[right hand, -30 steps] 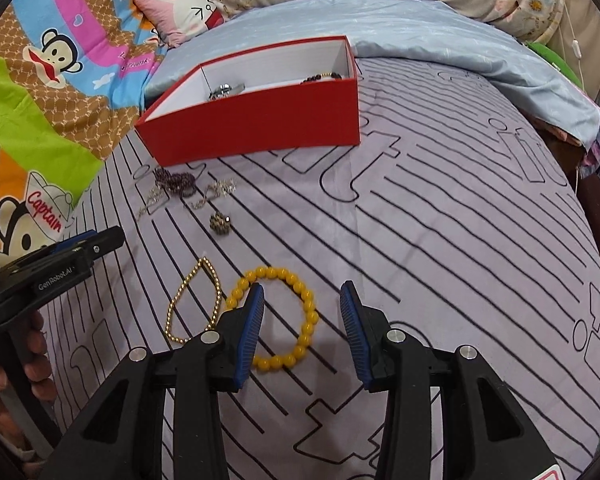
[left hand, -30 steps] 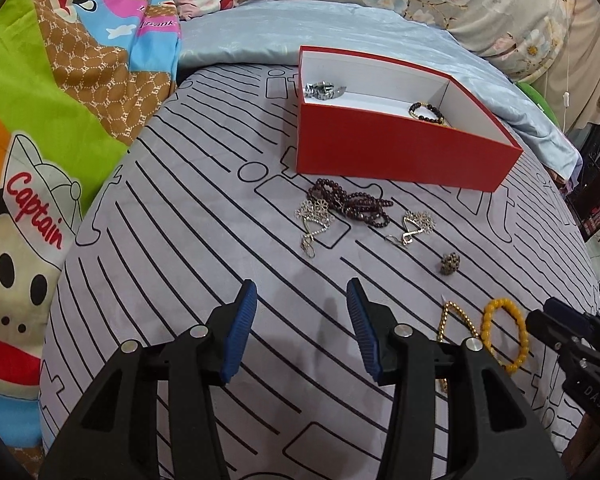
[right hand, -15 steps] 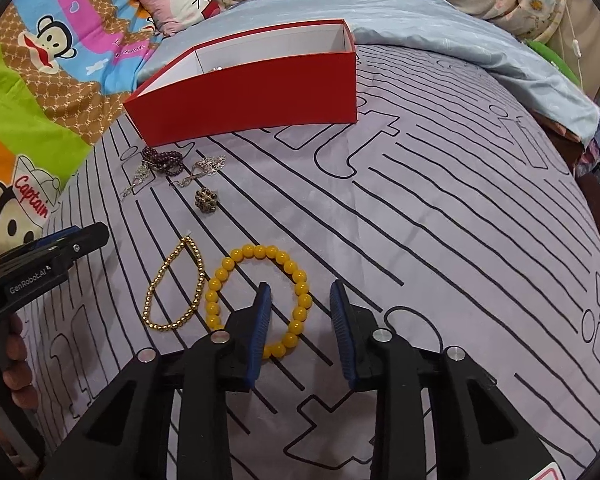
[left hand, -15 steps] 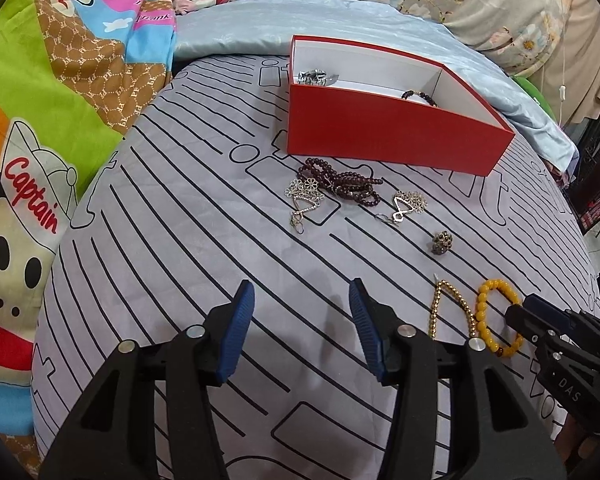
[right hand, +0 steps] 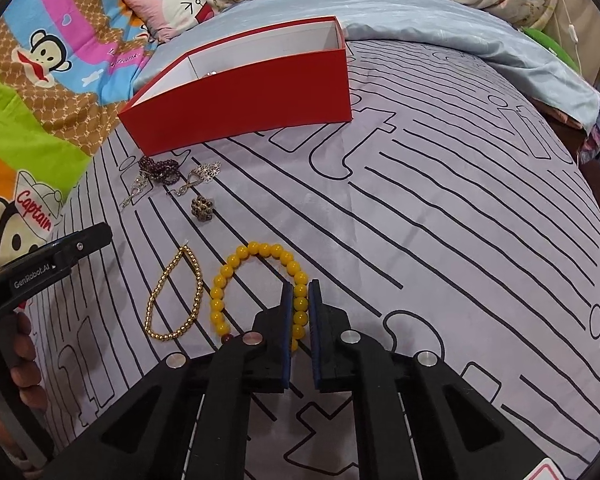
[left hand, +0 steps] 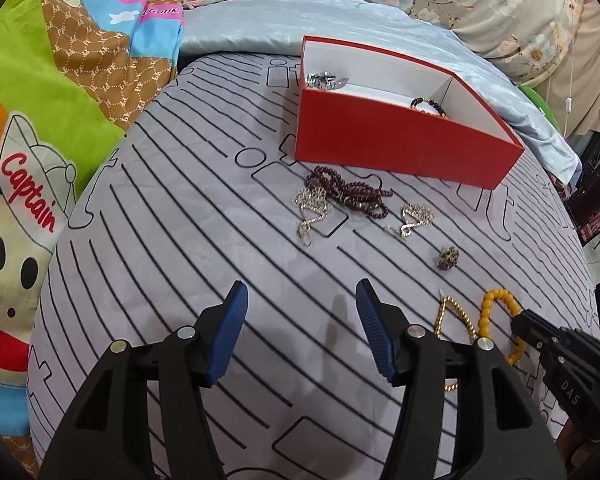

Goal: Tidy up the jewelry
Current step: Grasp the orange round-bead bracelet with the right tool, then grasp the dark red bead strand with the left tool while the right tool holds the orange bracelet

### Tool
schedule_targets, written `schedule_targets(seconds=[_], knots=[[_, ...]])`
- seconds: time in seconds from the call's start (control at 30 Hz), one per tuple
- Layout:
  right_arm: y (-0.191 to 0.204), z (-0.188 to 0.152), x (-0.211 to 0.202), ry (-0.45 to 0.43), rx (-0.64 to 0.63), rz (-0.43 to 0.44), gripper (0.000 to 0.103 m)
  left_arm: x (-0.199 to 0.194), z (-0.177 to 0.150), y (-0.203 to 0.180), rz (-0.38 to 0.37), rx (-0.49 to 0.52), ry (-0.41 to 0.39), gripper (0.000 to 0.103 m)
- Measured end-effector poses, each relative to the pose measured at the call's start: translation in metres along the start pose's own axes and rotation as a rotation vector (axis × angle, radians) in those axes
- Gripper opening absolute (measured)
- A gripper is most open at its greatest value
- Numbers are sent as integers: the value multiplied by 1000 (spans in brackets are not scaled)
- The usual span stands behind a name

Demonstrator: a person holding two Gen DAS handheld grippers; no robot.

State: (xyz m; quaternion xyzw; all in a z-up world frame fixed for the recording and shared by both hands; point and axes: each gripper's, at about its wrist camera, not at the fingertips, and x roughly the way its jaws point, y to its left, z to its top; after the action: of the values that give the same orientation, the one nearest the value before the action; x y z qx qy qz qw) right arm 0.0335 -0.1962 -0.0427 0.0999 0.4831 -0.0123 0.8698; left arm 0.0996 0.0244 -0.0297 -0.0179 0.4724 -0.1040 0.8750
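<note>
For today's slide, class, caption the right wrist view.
Right gripper closing on the yellow bead bracelet beside a gold chain, red box behind.

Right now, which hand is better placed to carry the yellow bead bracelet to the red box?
The right. Its tongs are closing with the yellow bead bracelet between the pads. The left tongs, opening, hold nothing over bare bedspread, away from it. The red box lies ahead.

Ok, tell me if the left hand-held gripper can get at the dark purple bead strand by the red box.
Probably yes. The left hand-held gripper is empty, its jaws opening, and only bare sheet lies between it and the dark purple bead strand. A silver chain tangles against the strand, so it may come along.
</note>
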Motion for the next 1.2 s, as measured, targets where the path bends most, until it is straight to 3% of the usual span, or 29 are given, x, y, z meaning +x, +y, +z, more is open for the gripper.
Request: schedule_targets(seconds=[0.4,0.67,0.8,0.9,1.03,1.2], knots=[[0,5,-1,-4,9,27,7,19,37,-21,-113,-95,27,54],[-2,8,2,0,15,40,6,42,55,-29,-101,-153,44,54],[-1,9,3,0,16,46,7,51,59,-31,-97,-142,66,31],[-2,10,3,-3,17,50,7,51,59,-30,-96,-122,62,26],[-2,12,2,-8,18,55,7,53,59,-29,-111,-106,64,4],[-1,14,-2,-17,17,58,7,45,57,-30,-120,-77,35,3]])
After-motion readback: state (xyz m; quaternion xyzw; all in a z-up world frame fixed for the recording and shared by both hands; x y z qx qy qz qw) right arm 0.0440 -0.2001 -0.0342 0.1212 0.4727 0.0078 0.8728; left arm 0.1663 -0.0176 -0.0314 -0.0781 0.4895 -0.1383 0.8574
